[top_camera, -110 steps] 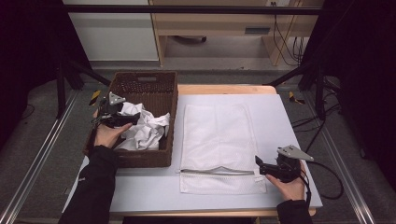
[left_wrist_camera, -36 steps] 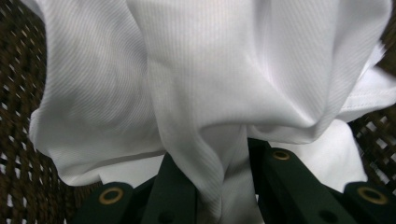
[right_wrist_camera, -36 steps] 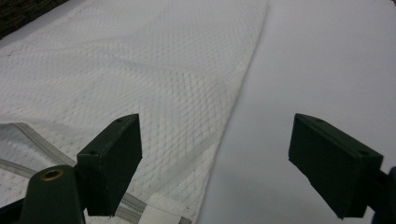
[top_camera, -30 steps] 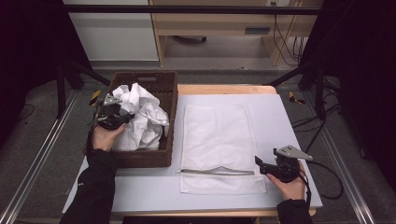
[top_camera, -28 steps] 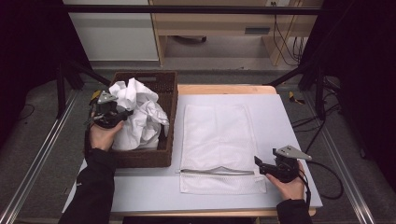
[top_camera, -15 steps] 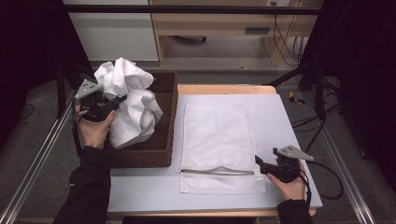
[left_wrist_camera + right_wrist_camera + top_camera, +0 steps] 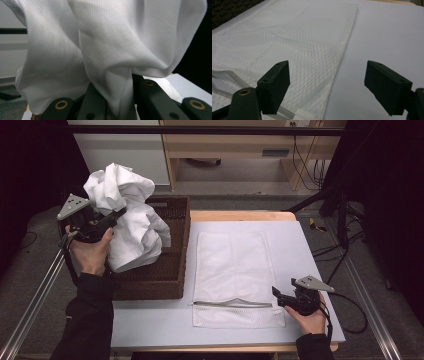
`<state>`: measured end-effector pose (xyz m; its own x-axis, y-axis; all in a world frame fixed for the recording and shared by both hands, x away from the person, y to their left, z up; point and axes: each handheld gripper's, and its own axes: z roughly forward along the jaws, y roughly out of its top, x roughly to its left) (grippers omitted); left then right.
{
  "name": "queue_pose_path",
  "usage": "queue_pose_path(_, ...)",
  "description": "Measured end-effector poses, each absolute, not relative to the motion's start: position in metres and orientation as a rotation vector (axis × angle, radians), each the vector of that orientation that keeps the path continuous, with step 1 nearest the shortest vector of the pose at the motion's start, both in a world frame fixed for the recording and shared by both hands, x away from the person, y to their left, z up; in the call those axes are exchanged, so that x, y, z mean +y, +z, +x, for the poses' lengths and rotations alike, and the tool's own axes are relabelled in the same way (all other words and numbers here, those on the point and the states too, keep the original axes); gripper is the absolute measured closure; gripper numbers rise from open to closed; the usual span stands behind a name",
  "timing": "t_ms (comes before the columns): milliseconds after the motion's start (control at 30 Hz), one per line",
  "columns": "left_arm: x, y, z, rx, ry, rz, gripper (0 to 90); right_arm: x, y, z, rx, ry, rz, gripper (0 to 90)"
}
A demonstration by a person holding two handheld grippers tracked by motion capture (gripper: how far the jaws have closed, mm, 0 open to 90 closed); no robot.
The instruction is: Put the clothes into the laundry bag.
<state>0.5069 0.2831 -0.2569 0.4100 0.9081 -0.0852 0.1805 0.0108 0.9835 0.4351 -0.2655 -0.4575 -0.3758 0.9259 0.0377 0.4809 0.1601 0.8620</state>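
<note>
So at this point you had the left gripper (image 7: 119,213) clamped on a bunched fold of the white garment (image 7: 131,222), and in the left gripper view you could see the cloth (image 7: 117,62) pinched right between the two black jaws. It was held up above the wicker basket (image 7: 172,270) at the left edge of the tabletop (image 7: 150,325), with the bottom of the bundle hanging down into the basket, so it wasn't fully clear of it. Your right gripper (image 7: 276,296) was parked low near the front right corner of the tabletop, jaws spread wide with nothing in them, sitting just beside the right end of the mesh laundry bag (image 7: 235,265); the right gripper view looked straight over the netting (image 7: 294,42). The bag lay flat in the middle of the tabletop, long axis running front to back, with its zipper (image 7: 232,304) across the front end and gaping a little. My guess is the garment was headed for that bag, and what mattered was that the opening lay to the right of and nearer the front edge than your left gripper, while your right one was already next to the zipper, so that hand looked best placed to lift the mouth open.
</note>
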Motion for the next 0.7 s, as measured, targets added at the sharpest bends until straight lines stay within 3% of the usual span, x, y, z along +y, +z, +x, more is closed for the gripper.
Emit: queue_pose_path(700, 0.273, -0.213, 0.496, 0.945, 0.77, 1.398, 81.6, -0.266, -0.456, 0.434, 1.927, 1.154, 1.323, 21.3)
